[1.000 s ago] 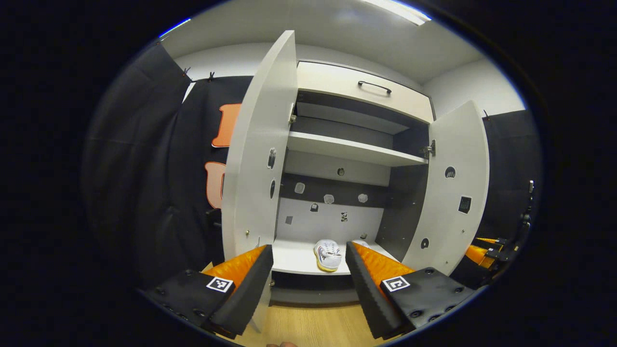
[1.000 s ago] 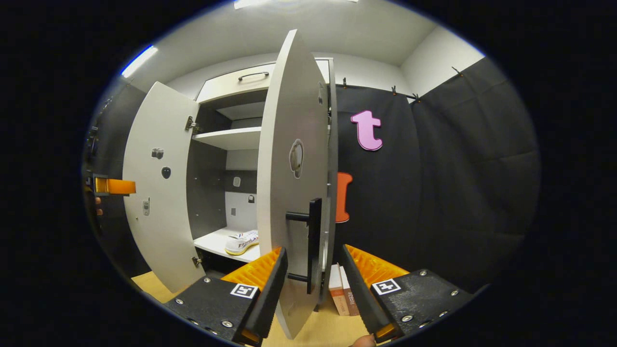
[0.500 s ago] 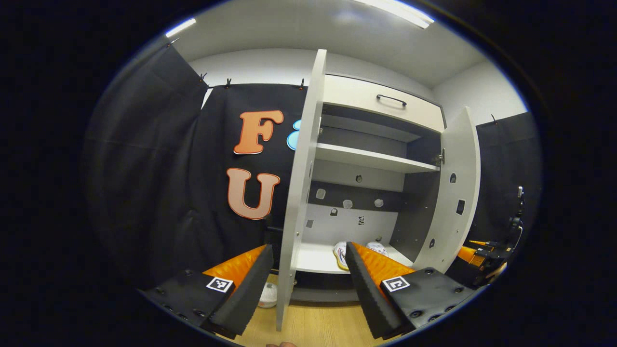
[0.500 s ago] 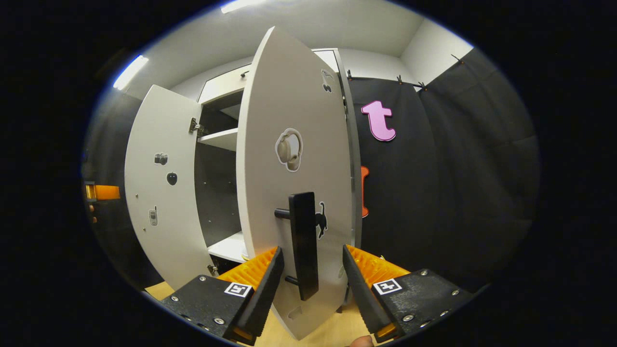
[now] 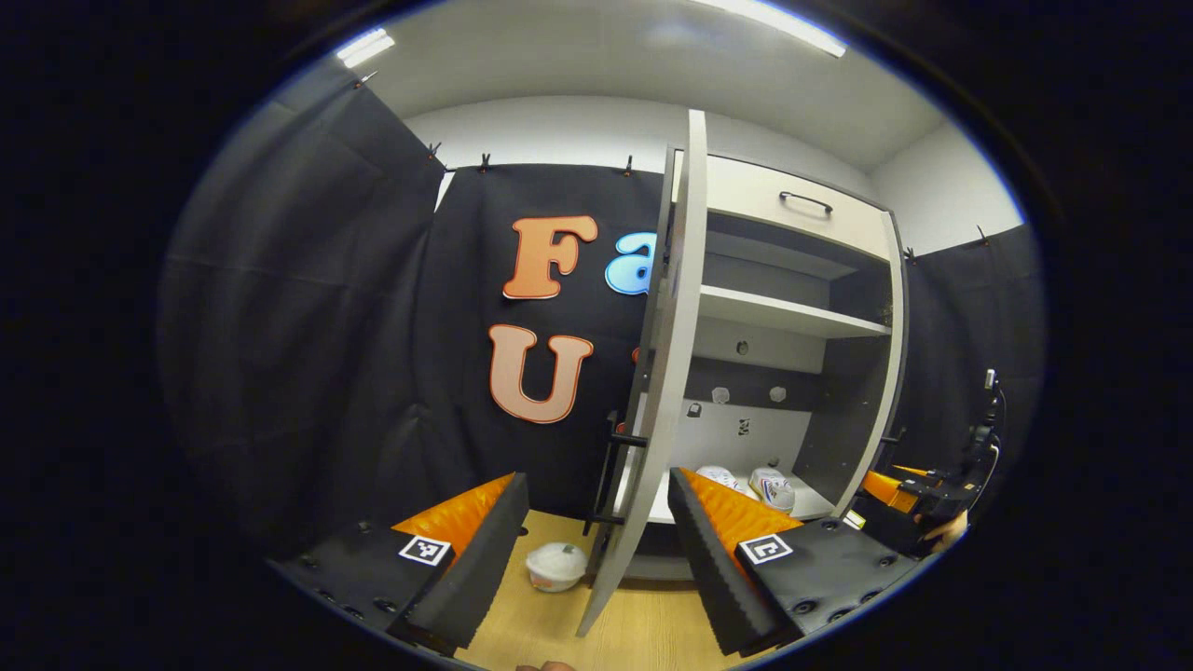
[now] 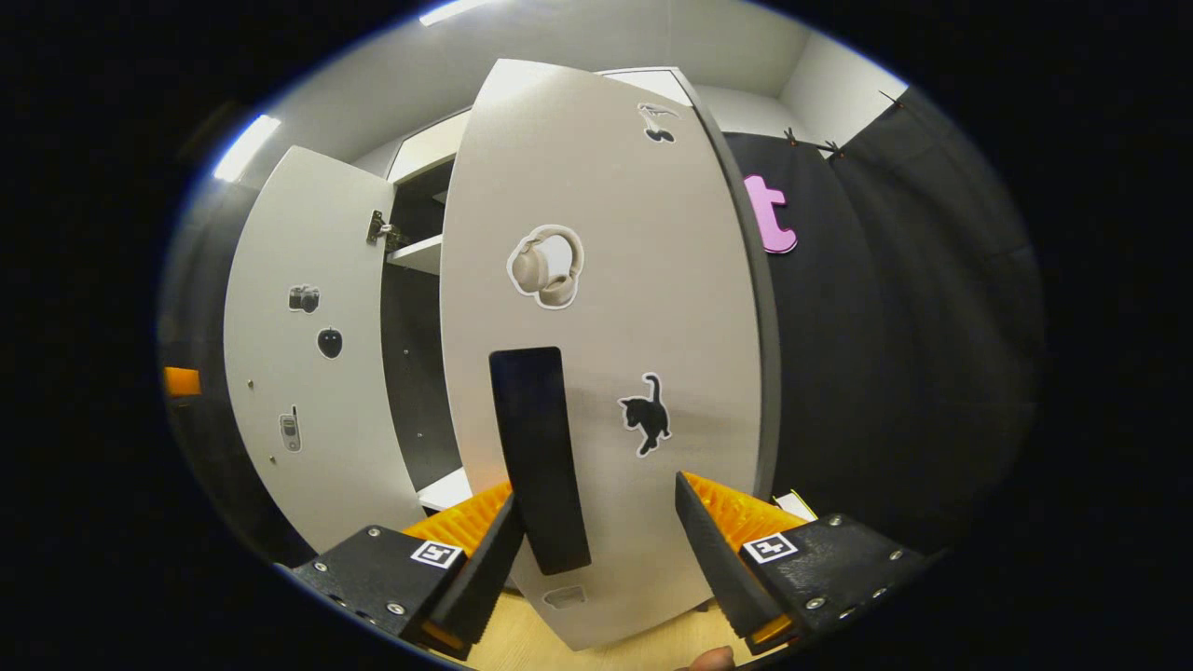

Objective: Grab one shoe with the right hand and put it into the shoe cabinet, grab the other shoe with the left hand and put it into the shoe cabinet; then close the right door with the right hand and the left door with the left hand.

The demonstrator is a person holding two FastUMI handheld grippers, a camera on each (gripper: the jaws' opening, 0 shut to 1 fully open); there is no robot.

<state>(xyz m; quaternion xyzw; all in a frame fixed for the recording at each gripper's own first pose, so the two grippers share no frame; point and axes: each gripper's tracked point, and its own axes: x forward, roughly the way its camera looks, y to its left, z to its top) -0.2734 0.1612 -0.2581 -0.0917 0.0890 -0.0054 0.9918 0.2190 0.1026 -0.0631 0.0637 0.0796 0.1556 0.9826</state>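
Two white shoes lie side by side on the bottom shelf of the white shoe cabinet. The left door stands open, edge-on between the fingers of my open left gripper, its black handle on the outer side. In the right gripper view the right door is swung most of the way shut, its stickered outer face in front of my open right gripper. That door's black handle hangs just by the left finger. The left door is beyond. The right gripper is at the cabinet's right.
A small white bowl-like object sits on the wooden floor left of the left door's foot. Black cloth walls close in on both sides of the cabinet. A hand holds the right gripper at the far right.
The right door has swung from edge-on towards shut, with my right gripper following against its outer face. My left gripper has moved left, around the left door's edge to its handle side.
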